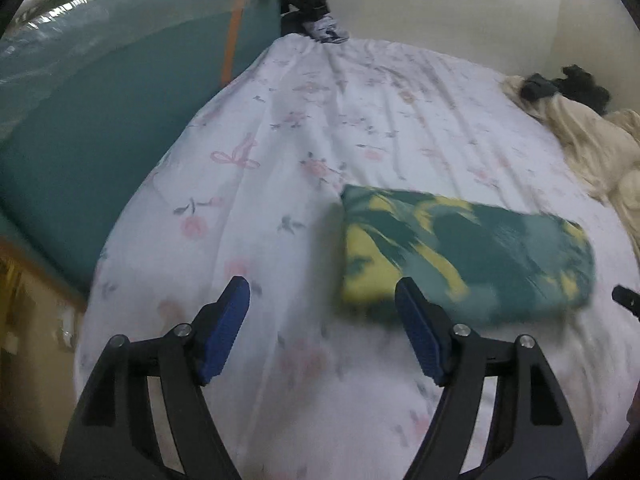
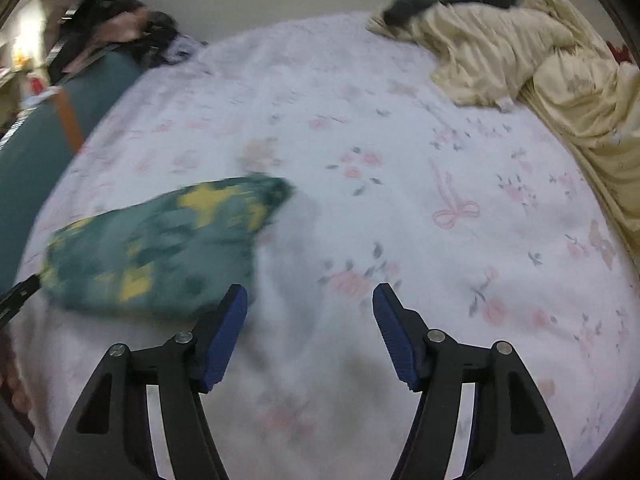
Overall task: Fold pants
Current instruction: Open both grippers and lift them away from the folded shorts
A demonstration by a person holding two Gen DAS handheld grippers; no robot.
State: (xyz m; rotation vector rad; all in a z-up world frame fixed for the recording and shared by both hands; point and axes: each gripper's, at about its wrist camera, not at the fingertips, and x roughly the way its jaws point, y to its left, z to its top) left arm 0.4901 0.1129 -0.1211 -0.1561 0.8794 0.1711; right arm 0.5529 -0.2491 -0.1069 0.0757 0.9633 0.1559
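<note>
Two tongs, left (image 1: 322, 300) and right (image 2: 310, 306), gape wide, holding nothing. One folded pants (image 1: 460, 252) lies on one bed (image 1: 320, 128); one cream blanket (image 2: 540, 52) beyond.

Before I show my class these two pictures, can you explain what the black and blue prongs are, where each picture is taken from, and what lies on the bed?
A person holds one hand-held gripping tool in each hand, each carrying a camera looking along its fingers. One picture is from the left tool, one from the right tool. Both are open and hold nothing. On the flowered bedsheet lie folded green-and-yellow pants, with a crumpled cream blanket farther back.
</note>
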